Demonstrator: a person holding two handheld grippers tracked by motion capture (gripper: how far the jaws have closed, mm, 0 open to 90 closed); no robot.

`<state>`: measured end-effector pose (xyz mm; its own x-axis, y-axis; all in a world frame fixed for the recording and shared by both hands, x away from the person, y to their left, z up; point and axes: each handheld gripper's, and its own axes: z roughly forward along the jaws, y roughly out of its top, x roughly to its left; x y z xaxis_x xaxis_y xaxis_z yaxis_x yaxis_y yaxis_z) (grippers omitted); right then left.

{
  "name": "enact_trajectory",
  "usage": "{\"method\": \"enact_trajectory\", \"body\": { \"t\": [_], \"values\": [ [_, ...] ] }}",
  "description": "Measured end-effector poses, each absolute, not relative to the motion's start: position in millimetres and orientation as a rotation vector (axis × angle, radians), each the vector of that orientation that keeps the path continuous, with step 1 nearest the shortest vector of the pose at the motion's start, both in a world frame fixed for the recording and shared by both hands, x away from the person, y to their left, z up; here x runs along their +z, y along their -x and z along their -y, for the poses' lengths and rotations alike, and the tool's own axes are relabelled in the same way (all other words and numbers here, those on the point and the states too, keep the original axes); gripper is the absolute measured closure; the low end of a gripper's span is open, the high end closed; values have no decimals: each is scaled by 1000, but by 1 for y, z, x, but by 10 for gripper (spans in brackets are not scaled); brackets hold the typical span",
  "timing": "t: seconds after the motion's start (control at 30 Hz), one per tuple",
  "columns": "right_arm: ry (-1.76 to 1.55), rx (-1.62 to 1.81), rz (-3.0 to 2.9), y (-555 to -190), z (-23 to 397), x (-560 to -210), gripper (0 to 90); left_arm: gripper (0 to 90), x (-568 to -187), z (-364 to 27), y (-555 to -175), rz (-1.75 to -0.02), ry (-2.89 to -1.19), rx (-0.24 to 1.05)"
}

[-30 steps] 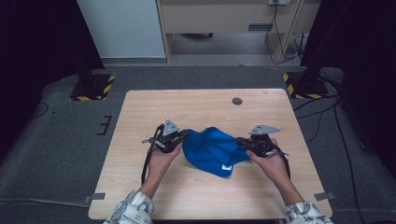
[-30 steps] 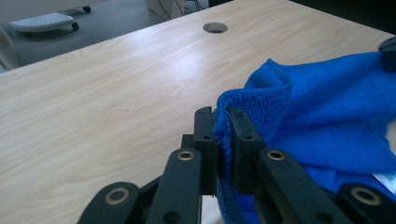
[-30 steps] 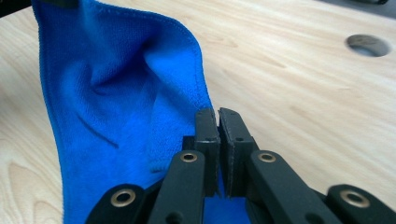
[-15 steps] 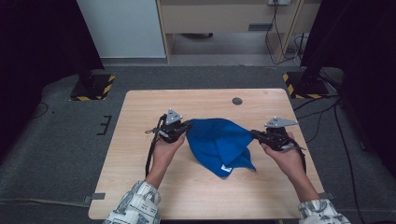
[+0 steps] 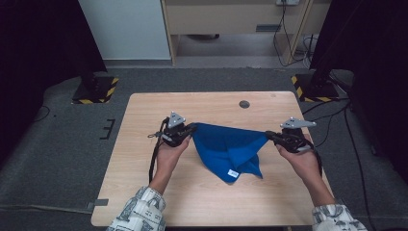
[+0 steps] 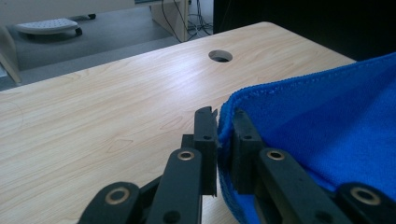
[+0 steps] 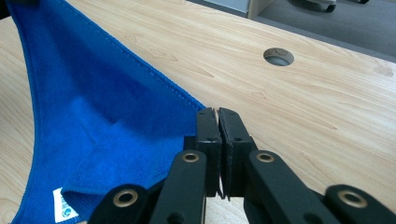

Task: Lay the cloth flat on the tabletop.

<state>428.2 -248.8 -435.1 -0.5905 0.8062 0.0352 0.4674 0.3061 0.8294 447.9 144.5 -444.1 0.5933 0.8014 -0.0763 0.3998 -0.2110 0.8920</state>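
My left gripper [image 5: 191,129] and right gripper [image 5: 269,136] each pinch a corner of the blue cloth [image 5: 230,150], stretched mid-table [image 5: 144,159], its tail sagging toward 6 o'clock. Risk: the right pinch holds very little hem; harder pulling toward 3 o'clock could slip it free.
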Motion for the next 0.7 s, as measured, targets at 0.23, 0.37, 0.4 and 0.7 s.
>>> {"method": "enact_trajectory", "body": {
  "t": [0.23,0.37,0.4,0.7],
  "values": [
    [-1126,1194,-2180,-426,251,-426,880,857,-438,-145,-443,-951,-1807,504],
    [-1105,1222,-2162,-421,252,-416,879,860,-434,-146,-440,-941,-1807,503],
    [-1098,1227,-2160,-420,253,-414,879,861,-433,-147,-439,-940,-1803,501],
    [-1065,1248,-2135,-414,255,-396,879,863,-418,-147,-431,-899,-1806,513]
  ]
}}
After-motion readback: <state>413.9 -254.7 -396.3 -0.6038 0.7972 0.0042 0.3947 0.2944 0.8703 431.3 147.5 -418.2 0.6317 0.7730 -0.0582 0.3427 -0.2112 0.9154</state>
